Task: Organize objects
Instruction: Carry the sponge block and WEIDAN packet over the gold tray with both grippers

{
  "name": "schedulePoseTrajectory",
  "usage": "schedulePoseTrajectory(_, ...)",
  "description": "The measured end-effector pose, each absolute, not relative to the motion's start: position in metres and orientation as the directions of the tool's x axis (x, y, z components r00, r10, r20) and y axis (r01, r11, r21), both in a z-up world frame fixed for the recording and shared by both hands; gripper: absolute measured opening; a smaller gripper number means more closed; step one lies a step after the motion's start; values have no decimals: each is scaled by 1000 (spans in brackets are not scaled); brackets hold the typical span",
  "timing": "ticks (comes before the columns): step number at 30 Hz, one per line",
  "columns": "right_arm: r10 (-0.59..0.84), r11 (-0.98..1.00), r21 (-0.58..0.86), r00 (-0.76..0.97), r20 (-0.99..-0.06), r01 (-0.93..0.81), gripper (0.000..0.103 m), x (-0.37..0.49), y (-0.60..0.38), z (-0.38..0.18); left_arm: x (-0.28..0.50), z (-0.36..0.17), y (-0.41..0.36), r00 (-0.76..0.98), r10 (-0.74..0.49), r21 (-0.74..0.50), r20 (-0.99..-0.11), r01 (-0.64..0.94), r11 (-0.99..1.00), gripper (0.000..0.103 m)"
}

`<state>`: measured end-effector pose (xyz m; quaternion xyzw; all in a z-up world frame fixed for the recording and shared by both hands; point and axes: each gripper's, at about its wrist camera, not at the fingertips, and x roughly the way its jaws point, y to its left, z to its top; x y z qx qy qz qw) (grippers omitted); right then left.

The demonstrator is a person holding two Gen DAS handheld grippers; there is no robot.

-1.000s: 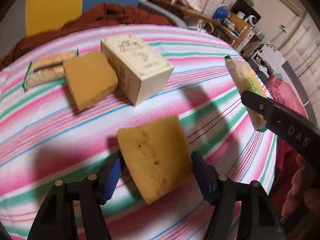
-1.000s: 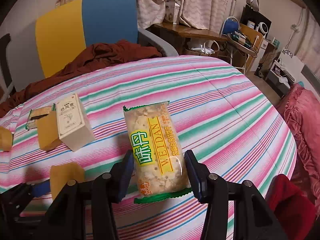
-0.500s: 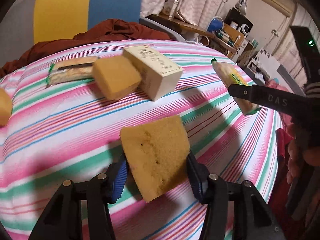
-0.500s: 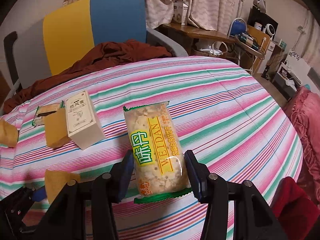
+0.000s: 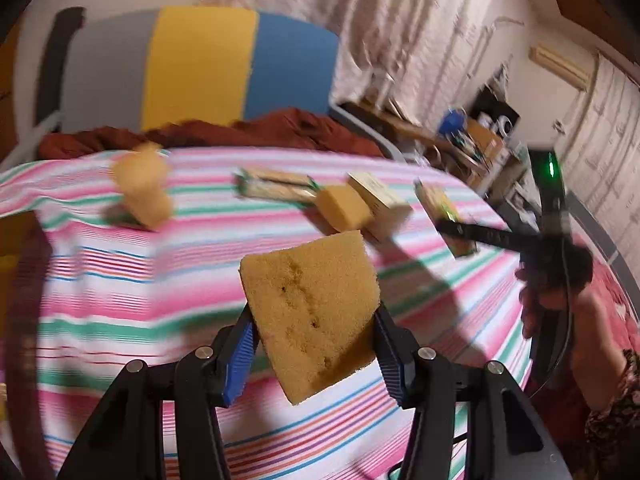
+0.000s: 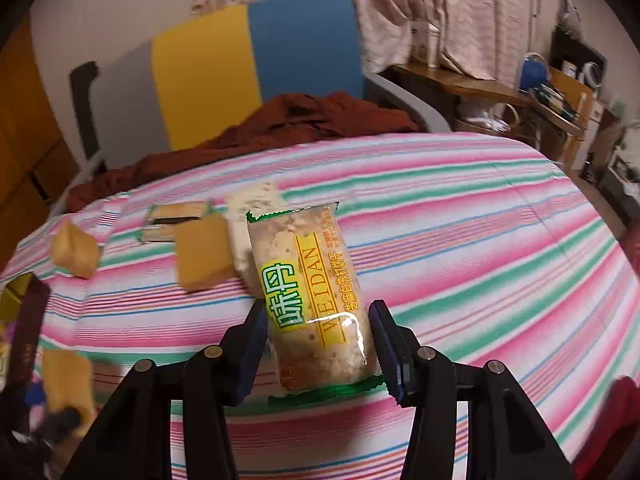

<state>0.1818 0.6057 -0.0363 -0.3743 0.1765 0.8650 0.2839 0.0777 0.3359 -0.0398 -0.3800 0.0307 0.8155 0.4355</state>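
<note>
The left tongs (image 5: 312, 344) pinch a yellow square sponge (image 5: 310, 316) and the right tongs (image 6: 318, 346) a clear green-edged cracker packet (image 6: 316, 300), both aloft above the striped pink-and-green tabletop (image 6: 460, 240). Sorting looks midway: far left, two more sponges, a second packet and a cream carton (image 5: 380, 198) await, before a blue-and-yellow chair (image 6: 256, 64).

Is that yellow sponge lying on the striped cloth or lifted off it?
Lifted. The yellow sponge sits tilted, clamped in the left gripper, and its shadow falls apart from it on the striped cloth.
</note>
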Motion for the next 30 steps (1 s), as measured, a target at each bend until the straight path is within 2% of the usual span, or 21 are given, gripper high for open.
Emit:
schedulePoseTrajectory(5, 328, -824, 96, -607, -724, -559, 51, 170, 581, -36, 48, -24, 284, -431, 663, -294, -612, -655, -696, 55)
schedulePoseTrajectory(12, 261, -907, 52, -653, -711, -419, 51, 145, 523, -35, 0, -21, 217, -526, 584, -304, -618, -525, -795, 55)
schedulePoseTrajectory(19, 128, -968, 70, -712, -691, -242, 51, 119, 442, -20, -63, -34, 157, -559, 492, -325, -668, -376, -868, 55)
schedulePoseTrajectory(24, 6, -987, 116, -737, -676, -115, 51, 93, 378, -12, -113, -55, 120, -519, 424, -334, -742, -262, -905, 55)
schedulePoseTrajectory(30, -101, -992, 124, -734, -671, 23, 51, 45, 303, -5, -148, -77, 85, -497, 369, -339, -786, -152, -928, 55)
